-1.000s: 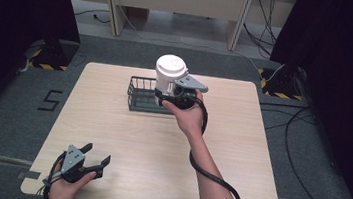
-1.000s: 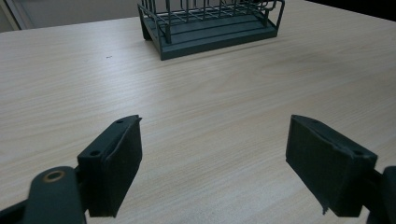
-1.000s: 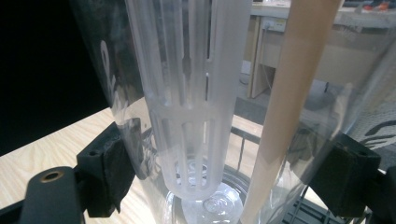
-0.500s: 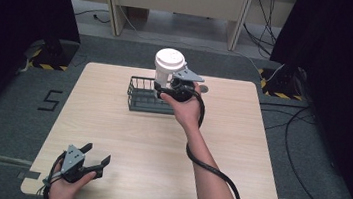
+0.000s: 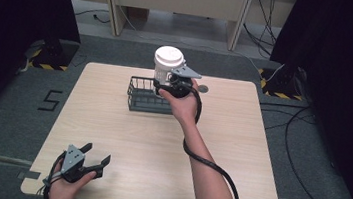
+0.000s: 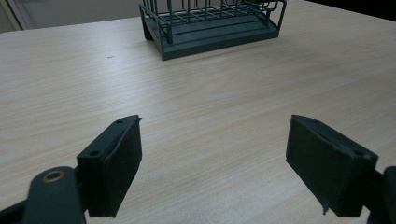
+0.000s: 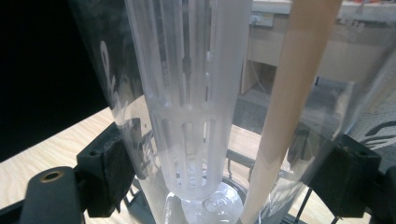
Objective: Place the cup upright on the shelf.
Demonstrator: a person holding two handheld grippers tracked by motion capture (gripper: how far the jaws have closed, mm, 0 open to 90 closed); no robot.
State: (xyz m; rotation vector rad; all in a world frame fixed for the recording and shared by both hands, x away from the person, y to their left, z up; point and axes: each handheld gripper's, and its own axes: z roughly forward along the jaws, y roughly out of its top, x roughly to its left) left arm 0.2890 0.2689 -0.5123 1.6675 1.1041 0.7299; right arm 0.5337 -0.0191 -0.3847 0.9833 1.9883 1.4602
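Pale wood-grain square table (image 5: pixel 124 139); a dark grey wire basket with a solid base (image 5: pixel 148 95) stands on its far half, slightly left of centre.

Right gripper (image 5: pixel 171 81): held in the person's right hand (image 5: pixel 182 102) above the basket's right end. Its jaws clamp the sides of a clear plastic pitcher with a white round lid (image 5: pixel 168 63). In the high view the lid sits on top and the body appears upright, raised over the basket; whether its bottom touches the basket cannot be told. In the right gripper view the transparent wall of the pitcher (image 7: pixel 196 93) sits between the two black pads, both pressed against it. Inside it a white slotted tube (image 7: pixel 189 112) runs down the middle to the pitcher's base, and white printed marks show on the wall. The basket's wires are faintly visible below, through the plastic.

Left gripper (image 5: pixel 88 162): held in the person's left hand (image 5: pixel 66 187) at the near left corner of the table, low over the surface. Jaws wide apart, nothing between them. The left gripper view shows bare tabletop (image 6: pixel 210 121) between the two pads, and the basket (image 6: pixel 212 23) well ahead.

Small dark round disc (image 5: pixel 203 88) lies on the table just right of the right hand.
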